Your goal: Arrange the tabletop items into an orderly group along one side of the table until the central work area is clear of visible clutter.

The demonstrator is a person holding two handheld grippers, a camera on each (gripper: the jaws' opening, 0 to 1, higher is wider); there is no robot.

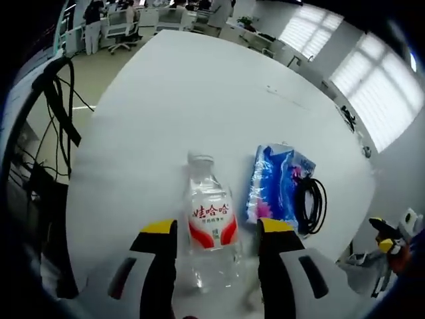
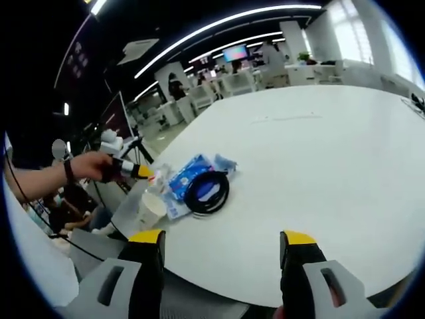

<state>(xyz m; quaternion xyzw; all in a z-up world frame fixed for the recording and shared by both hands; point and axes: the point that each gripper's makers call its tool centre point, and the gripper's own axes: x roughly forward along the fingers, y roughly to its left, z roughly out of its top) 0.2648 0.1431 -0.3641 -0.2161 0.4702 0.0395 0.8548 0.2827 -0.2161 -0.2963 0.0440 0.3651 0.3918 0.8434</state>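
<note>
A clear water bottle (image 1: 211,219) with a red and white label sits on the white table (image 1: 199,86) between the jaws of my left gripper (image 1: 218,229). The jaws are open, with a small gap on each side of the bottle. To the bottle's right lie a blue tissue pack (image 1: 272,186) and a coil of black cable (image 1: 311,203). From the right gripper view, the bottle (image 2: 143,207), tissue pack (image 2: 189,176) and cable coil (image 2: 207,191) are grouped near the table's left edge, where a hand holds the left gripper (image 2: 133,170). My right gripper (image 2: 222,242) is open and holds nothing.
Black cables and a stand (image 1: 56,113) hang off the table's left side. Office desks, chairs and people (image 1: 126,26) fill the background. The wide table surface (image 2: 319,146) stretches away to the right of the items. Beyond the table's edge there is floor.
</note>
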